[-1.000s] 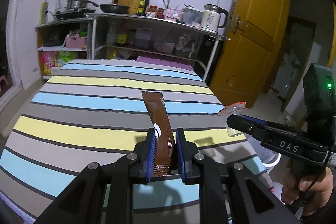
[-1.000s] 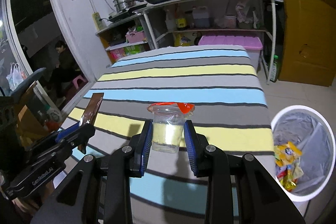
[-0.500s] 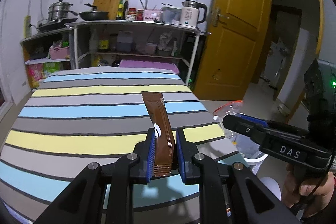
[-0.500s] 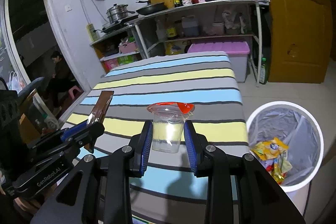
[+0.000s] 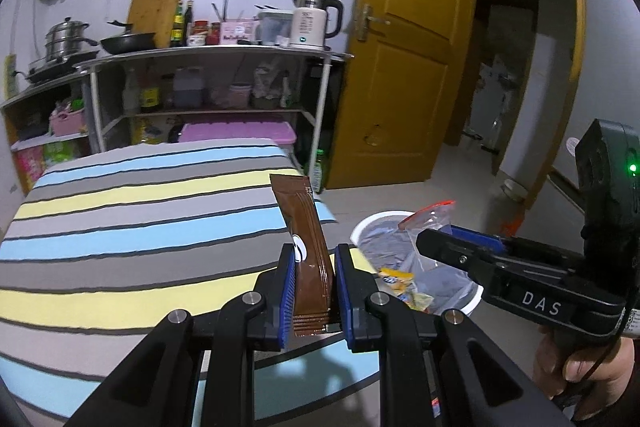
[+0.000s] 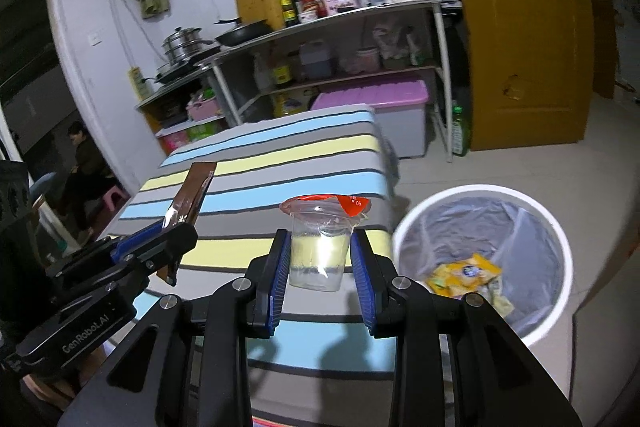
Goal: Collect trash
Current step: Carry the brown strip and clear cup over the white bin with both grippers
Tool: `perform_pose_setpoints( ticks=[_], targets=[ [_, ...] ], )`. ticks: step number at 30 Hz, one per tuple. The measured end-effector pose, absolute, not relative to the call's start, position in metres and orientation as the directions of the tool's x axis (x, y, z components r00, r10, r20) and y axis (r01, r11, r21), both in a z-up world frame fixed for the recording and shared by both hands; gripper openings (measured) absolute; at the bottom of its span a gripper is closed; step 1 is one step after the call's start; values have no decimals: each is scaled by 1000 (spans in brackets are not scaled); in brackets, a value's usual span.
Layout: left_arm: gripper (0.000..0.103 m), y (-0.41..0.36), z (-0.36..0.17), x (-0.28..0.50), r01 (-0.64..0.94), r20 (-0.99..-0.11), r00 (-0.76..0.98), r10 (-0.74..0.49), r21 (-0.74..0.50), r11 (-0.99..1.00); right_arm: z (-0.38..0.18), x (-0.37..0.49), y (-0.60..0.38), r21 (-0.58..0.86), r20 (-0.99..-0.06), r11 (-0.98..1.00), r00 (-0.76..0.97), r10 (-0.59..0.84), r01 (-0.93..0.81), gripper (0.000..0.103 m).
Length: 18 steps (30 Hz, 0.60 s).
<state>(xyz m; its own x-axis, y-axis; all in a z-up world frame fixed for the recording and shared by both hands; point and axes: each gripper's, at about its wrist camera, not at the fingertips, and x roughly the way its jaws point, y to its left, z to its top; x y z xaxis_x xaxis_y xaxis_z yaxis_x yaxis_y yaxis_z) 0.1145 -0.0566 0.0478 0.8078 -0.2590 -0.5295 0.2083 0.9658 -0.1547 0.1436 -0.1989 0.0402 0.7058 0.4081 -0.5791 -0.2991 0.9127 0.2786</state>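
I have both pieces of trash in hand and I'm on the carry step, heading for the bin. My left tool [image 5: 313, 291] is clamped on the brown sachet [image 5: 305, 243], which stands up between the blue pads, its top end leaning away from me over the striped bed [image 5: 132, 227]. My right tool [image 6: 319, 267] is clamped on the clear plastic cup [image 6: 318, 251], upright, its red-edged film lid peeled partly up at the rim. The white bin [image 6: 560, 239] with its grey liner sits on the floor just beside the bed's corner, and some yellow wrappers [image 6: 464, 273] already lie in it.

In the right wrist view the cup is above the bed's edge, not yet over the bin's mouth; in the left view the sachet is also short of it. As I judge it, the next move calls for swinging each tool out over the opening, right one first since it is nearer, then parting the pads so each piece drops clear of the rim
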Motion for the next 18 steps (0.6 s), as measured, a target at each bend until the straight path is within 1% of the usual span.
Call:
perform_pose_setpoints(
  ticks=[10,18],
  targets=[
    [19,-96,45,144,289,-529,784,-325,-152,945,34,151,-246,285,-588,937,734,339,-204,32],
    [19,-129,34,163,347,-545,754,-367,-145,927,24,155,-277,296,-603,946,743,292,-132,32]
  ],
)
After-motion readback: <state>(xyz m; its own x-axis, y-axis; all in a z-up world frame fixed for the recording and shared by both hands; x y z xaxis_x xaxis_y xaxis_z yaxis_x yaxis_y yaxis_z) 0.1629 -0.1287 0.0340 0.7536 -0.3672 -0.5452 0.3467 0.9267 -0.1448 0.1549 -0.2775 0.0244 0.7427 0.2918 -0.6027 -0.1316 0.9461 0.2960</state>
